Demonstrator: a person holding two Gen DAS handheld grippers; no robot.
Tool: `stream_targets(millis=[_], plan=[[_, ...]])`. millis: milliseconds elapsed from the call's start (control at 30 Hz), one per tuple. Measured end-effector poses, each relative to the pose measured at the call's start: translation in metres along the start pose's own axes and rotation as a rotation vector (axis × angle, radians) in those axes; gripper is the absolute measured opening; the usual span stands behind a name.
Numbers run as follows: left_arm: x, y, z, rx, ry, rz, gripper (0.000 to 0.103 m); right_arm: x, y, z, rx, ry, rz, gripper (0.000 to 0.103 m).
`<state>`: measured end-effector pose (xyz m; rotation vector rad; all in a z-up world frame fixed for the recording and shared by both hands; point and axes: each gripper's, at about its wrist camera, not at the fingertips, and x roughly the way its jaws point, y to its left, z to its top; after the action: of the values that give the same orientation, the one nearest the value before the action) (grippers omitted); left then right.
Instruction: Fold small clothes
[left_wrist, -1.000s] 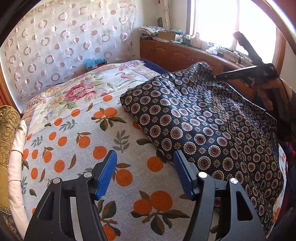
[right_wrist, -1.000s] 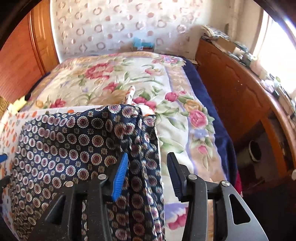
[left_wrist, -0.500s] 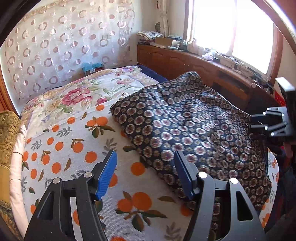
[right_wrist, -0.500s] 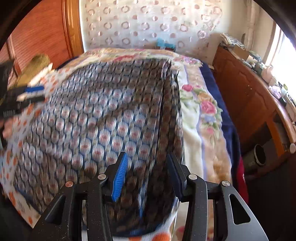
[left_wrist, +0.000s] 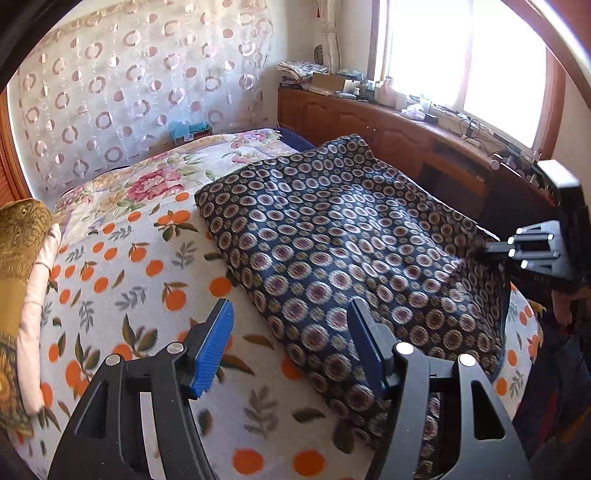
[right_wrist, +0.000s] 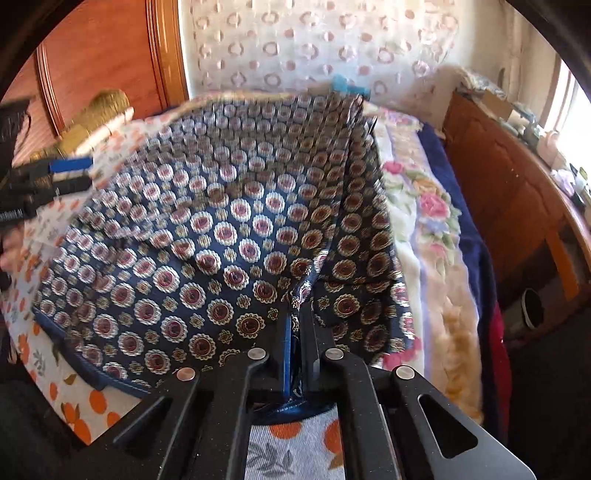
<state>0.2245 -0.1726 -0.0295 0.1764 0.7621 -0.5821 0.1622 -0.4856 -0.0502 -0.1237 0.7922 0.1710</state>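
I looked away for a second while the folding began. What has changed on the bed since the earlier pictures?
The right hand-held gripper came back from the far corner of the dark patterned cloth to its near edge and has shut on a pinch of it. The left hand-held gripper drifted slightly but is still open, holding nothing. The cloth still lies spread on the orange-print blanket.

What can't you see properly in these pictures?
- What garment the dark cloth is: no sleeves or legs show in either view.
- Cloth edge in the right gripper: hidden between its shut fingers, right view.
- Things on the window ledge: too small and washed out by sunlight, left view.
- Left gripper: blurred, cut off at the right view's edge.
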Motion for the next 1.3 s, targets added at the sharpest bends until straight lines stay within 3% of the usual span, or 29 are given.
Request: stream_targets(millis=[133,367,467,533,600,800,900,1300], plan=[[-0.003,-0.01,-0.009,-0.008,-0.003,0.015,0.065,-0.035,-0.025,-0.008,0.094,-0.096,-0.009,0.003],[0.013,-0.018,-0.028,-0.035,0.057,0.024,0.065,-0.011,-0.039,-0.024,0.152,-0.068,-0.085,0.003],[0.019,-0.019,-0.036,-0.053,0.092,0.03,0.065,-0.013,-0.034,-0.027,0.162,-0.092,-0.087,0.015],[0.021,-0.018,-0.041,-0.07,0.104,0.039,0.065,-0.018,-0.029,-0.029,0.163,-0.106,-0.082,0.039],[0.021,-0.017,-0.042,-0.079,0.097,0.042,0.066,-0.02,-0.023,-0.028,0.161,-0.123,-0.077,0.053],[0.024,-0.031,-0.043,-0.019,0.117,0.085,0.077,-0.023,-0.022,-0.037,0.155,-0.133,-0.082,0.059],[0.024,-0.027,-0.043,-0.035,0.118,0.075,0.079,-0.018,-0.024,-0.036,0.155,-0.115,-0.083,0.062],[0.024,-0.03,-0.044,-0.029,0.12,0.08,0.08,0.006,-0.04,-0.024,0.185,-0.024,-0.053,0.063]])
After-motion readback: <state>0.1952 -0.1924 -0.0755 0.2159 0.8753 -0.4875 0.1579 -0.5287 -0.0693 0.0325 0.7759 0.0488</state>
